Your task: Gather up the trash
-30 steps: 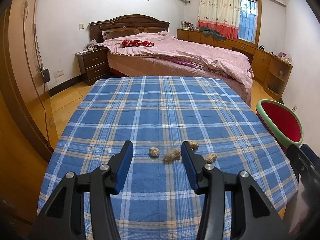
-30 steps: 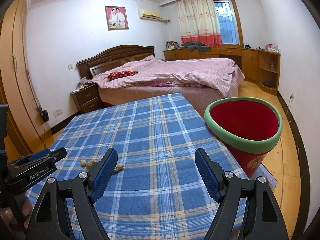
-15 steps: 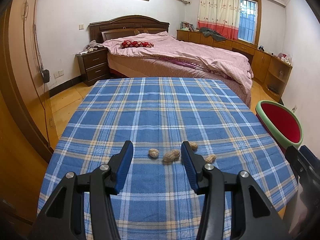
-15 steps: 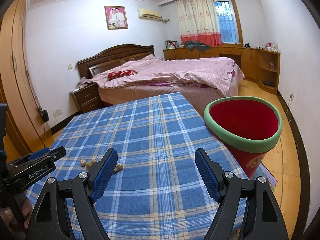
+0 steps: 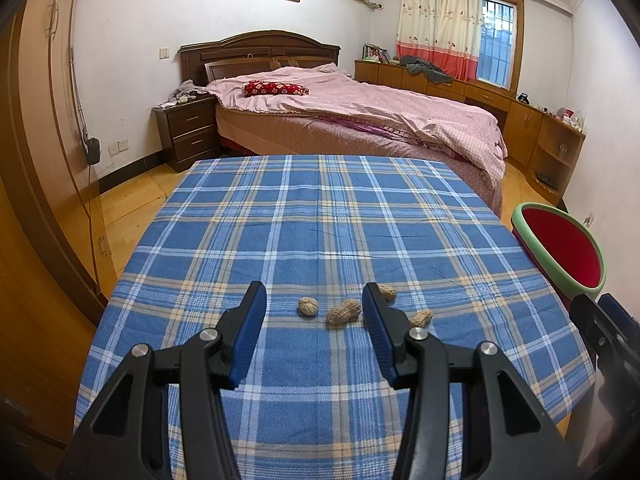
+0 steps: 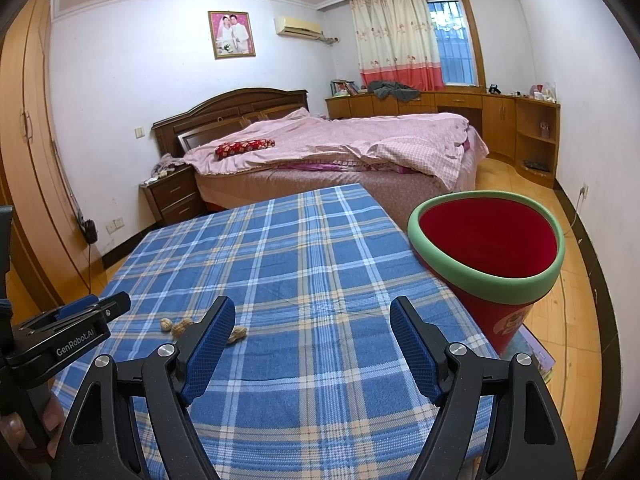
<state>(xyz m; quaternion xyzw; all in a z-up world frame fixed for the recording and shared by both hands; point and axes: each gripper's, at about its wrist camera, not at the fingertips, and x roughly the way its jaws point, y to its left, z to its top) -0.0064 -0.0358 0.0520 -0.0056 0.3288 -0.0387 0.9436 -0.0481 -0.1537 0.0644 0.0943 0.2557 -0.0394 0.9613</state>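
Note:
Several peanut shells lie on the blue plaid tablecloth (image 5: 320,220): one round shell (image 5: 308,306), one long shell (image 5: 344,312), one behind my right finger (image 5: 387,291) and one to the right (image 5: 422,317). My left gripper (image 5: 314,300) is open and empty, hovering just before them. A red bin with a green rim (image 6: 488,264) stands beside the table's right edge; it also shows in the left wrist view (image 5: 560,248). My right gripper (image 6: 312,312) is open and empty above the table's near part. The shells (image 6: 180,326) lie to its left.
A bed with a pink cover (image 5: 360,116) stands beyond the table. A dark nightstand (image 5: 186,136) is left of it. A wooden wardrobe (image 5: 36,160) lines the left wall. Low cabinets (image 6: 500,120) run along the right wall. A booklet (image 6: 536,356) lies on the floor under the bin.

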